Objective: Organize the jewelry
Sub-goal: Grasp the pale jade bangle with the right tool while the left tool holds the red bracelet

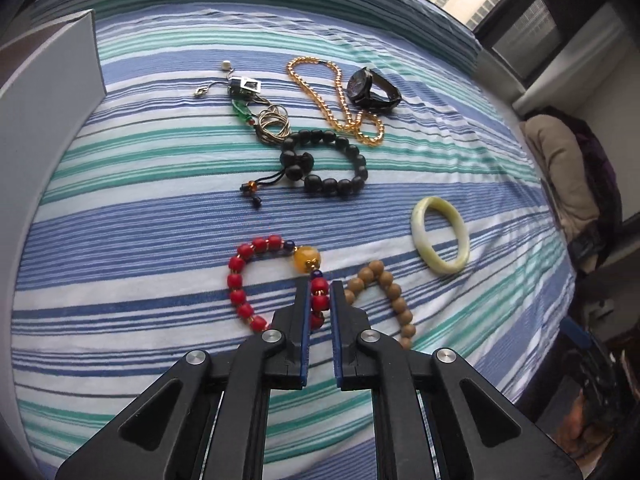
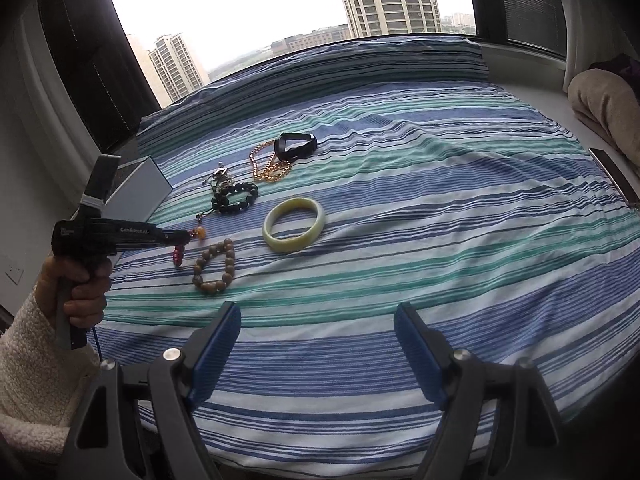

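Left gripper [image 1: 320, 300]: fingers pinched on the red bracelet [image 1: 256, 276], closed over a few beads on the loop's right side, just below its amber bead [image 1: 307, 259]. Gripped at one side, probably so the rest of the loop hangs free once lifted; in the right view some red beads already dangle below the tips, while most of the loop seems to rest on the bed [image 1: 120, 240].

Right gripper [image 2: 318, 344]: fingers spread wide, holding nothing, low over bare striped cover, well apart from the jewelry. Likely waiting its turn.

Just right of the pinched beads, nearly touching: brown bracelet [image 1: 384, 292]. Could snag or get dragged on the lift. Further right, apart: jade bangle [image 1: 440, 236]. Beyond the red loop: black bracelet [image 1: 332, 164], its cord tail pointing left. Behind that, crowded together: metal rings [image 1: 274, 124], a tangle of small pendants [image 1: 244, 88], gold chain [image 1: 340, 100], watch [image 1: 374, 88] sitting against the chain.

At far left, a grey box [image 1: 48, 100], presumably the destination; path to it from the red bracelet looks unobstructed. Inside of the box not visible.
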